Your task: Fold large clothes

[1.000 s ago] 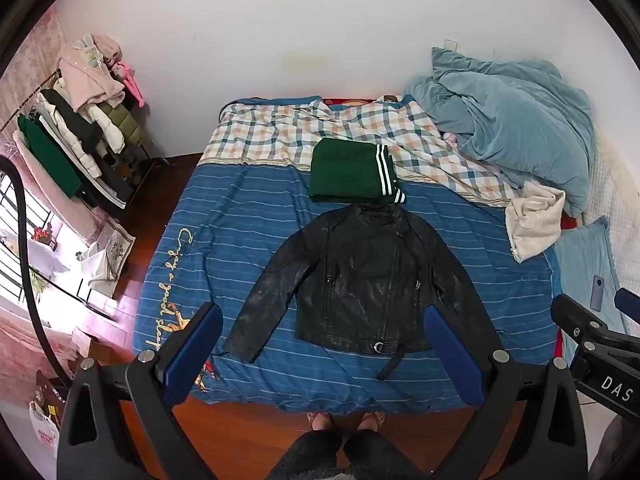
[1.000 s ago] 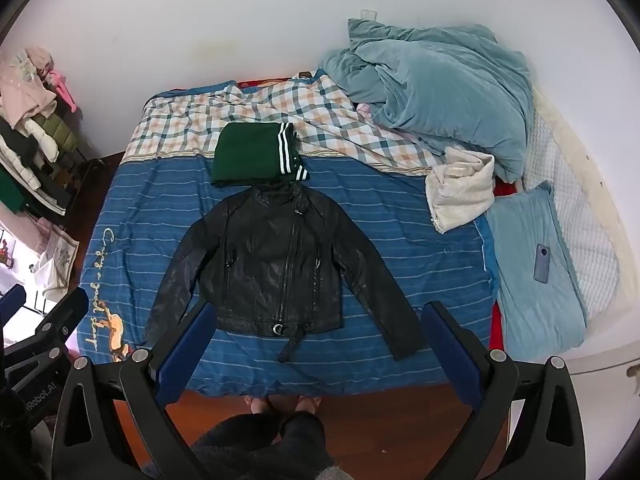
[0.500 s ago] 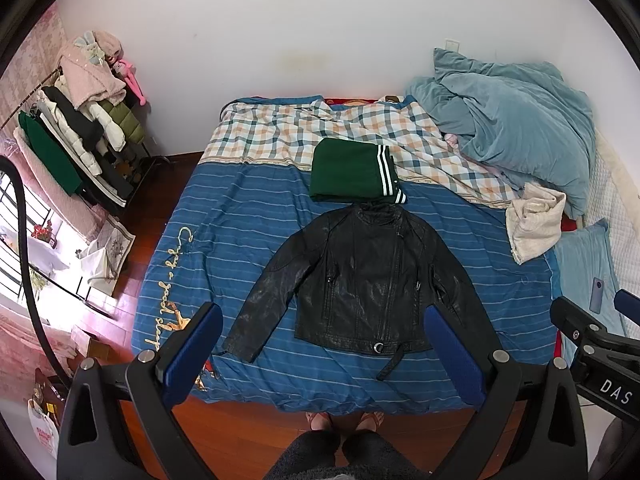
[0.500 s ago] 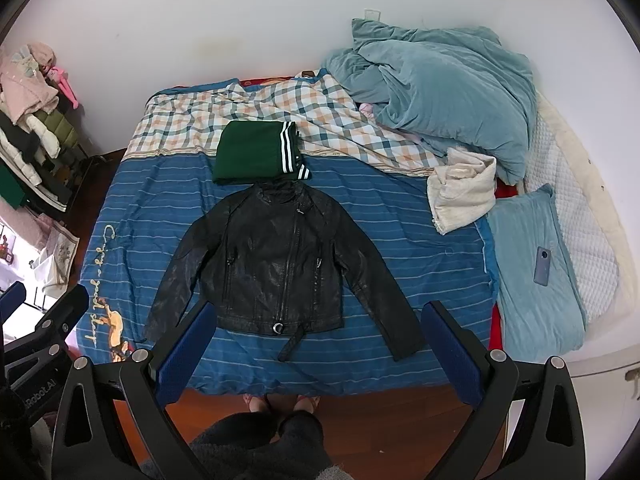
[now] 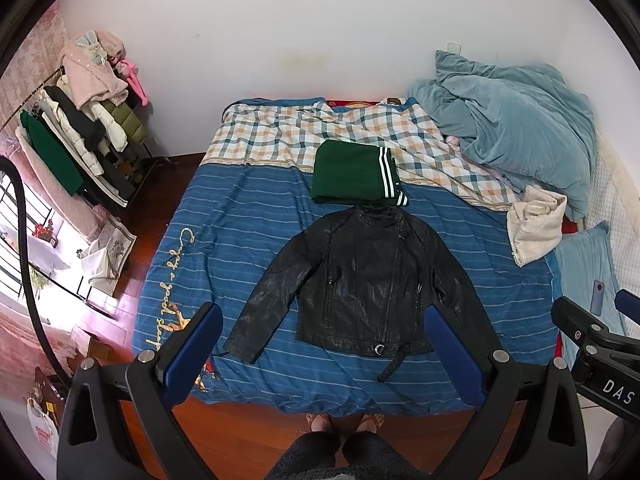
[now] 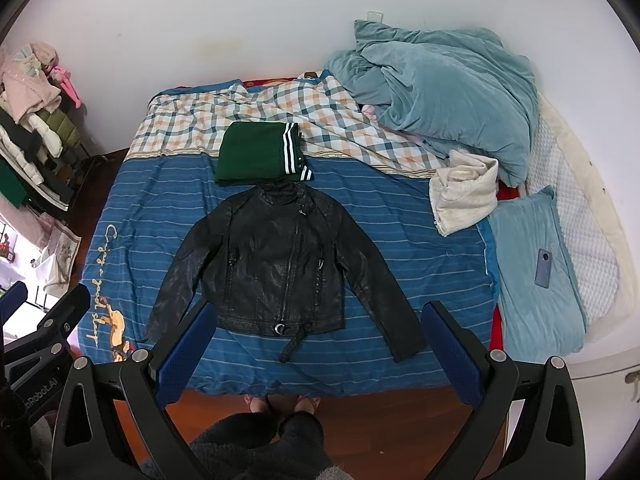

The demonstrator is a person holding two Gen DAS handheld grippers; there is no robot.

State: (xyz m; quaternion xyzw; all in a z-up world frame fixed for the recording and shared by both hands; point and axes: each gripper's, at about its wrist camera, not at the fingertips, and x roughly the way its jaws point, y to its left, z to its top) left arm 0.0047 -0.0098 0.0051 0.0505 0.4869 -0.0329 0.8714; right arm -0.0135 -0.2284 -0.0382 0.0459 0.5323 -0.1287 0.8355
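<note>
A black leather jacket lies flat and face up on the blue striped bed, sleeves spread out to both sides, collar toward the wall. It also shows in the right wrist view. A folded green garment with white stripes lies just beyond the collar, also in the right wrist view. My left gripper is open and empty, held high above the bed's near edge. My right gripper is open and empty at the same height.
A heap of teal bedding and a cream towel sit at the far right of the bed. A phone lies on a light blue pillow. A loaded clothes rack stands at the left. The person's feet are at the bed's foot.
Both grippers have drifted very slightly; the view has shifted a little. The jacket and the other things have not moved.
</note>
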